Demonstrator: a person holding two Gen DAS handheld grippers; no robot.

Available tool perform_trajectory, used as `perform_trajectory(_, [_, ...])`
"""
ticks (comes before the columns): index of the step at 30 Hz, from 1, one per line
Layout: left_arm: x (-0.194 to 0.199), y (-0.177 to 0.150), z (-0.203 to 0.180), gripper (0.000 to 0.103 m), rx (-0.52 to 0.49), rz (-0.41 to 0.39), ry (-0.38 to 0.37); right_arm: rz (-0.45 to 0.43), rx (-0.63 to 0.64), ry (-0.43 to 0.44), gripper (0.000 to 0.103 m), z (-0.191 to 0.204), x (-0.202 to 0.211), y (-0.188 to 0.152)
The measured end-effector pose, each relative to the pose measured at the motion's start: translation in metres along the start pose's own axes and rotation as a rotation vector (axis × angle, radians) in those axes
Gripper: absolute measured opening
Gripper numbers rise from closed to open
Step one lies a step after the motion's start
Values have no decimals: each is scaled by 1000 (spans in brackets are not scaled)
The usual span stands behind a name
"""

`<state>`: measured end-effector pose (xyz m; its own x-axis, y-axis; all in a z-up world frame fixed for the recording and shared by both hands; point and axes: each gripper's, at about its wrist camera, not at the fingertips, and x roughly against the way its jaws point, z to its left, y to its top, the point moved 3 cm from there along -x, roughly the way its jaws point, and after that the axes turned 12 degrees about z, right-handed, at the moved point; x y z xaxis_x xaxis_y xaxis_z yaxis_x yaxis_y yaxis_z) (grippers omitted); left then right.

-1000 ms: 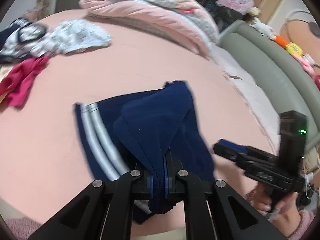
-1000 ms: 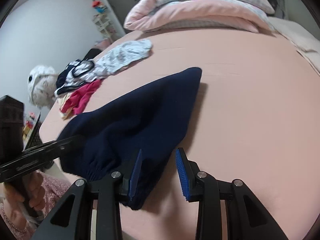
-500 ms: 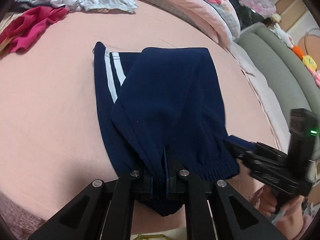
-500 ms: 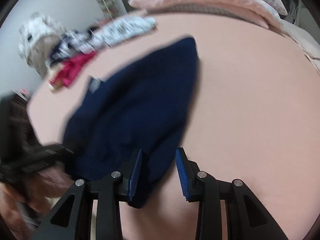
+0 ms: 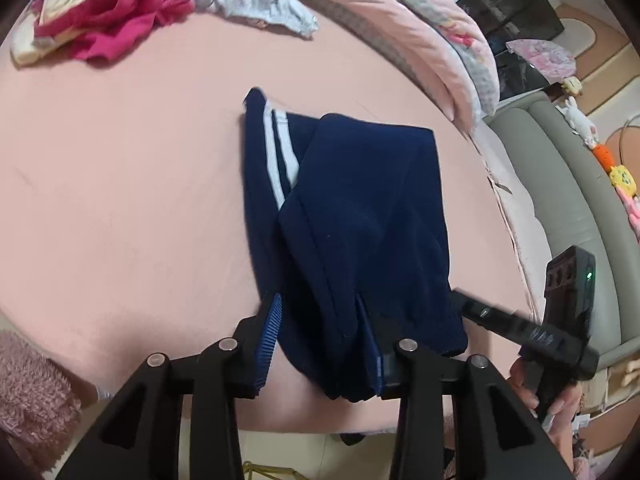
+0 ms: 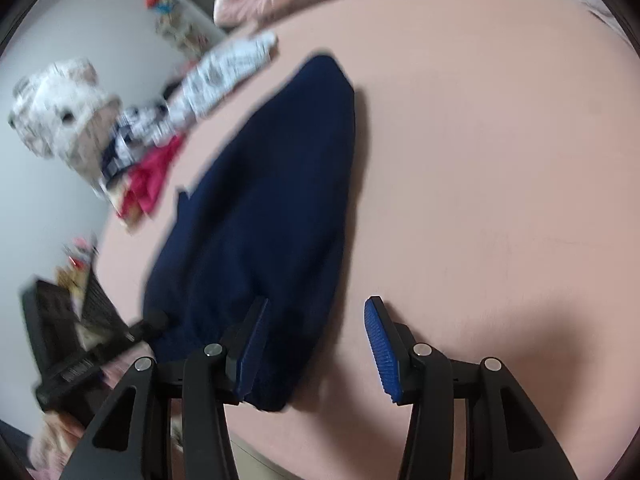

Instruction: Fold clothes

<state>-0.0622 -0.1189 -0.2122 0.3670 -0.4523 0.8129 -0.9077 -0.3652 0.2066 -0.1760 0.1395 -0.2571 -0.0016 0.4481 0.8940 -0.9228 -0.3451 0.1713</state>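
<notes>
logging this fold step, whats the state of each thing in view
navy pants: folded over, flat on the bed, striped side showing
left gripper: jaws opening, cloth edge between them
right gripper: jaws opening, pants corner by its left pad
clothes pile: unfolded, heaped
pink duvet: bunched up

We see navy trousers [image 5: 360, 208] of soft, matt, fleecy cloth with two smooth white stripes, lying on a smooth, matt pink bed sheet [image 5: 120, 180]. Our left gripper [image 5: 320, 344] and right gripper [image 6: 316, 344] are matt black plastic with dull silver metal pins and ribbed blue pads. Beyond lie a quilted pink duvet [image 5: 420, 28], a fuzzy pink rug [image 5: 28, 396], and a smooth grey padded bed surround [image 5: 568, 184].
</notes>
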Motion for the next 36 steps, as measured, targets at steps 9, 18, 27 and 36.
perform_trajectory(9, [-21, -5, -18, 35, 15, 66, -34, 31, 38, 54, 18, 9, -11, -3])
perform_trajectory(18, [-23, -2, -14, 32, 22, 72, -85, 12, -86, 136, 20, -6, -20, -1])
perform_trajectory(27, [-21, 0, -21, 16, -80, 142, -63, -48, -68, 40, 5, -1, 15, -31])
perform_trajectory(36, [-6, -12, 13, 19, 23, 110, -215, -104, -157, 99, 42, -24, 36, -55])
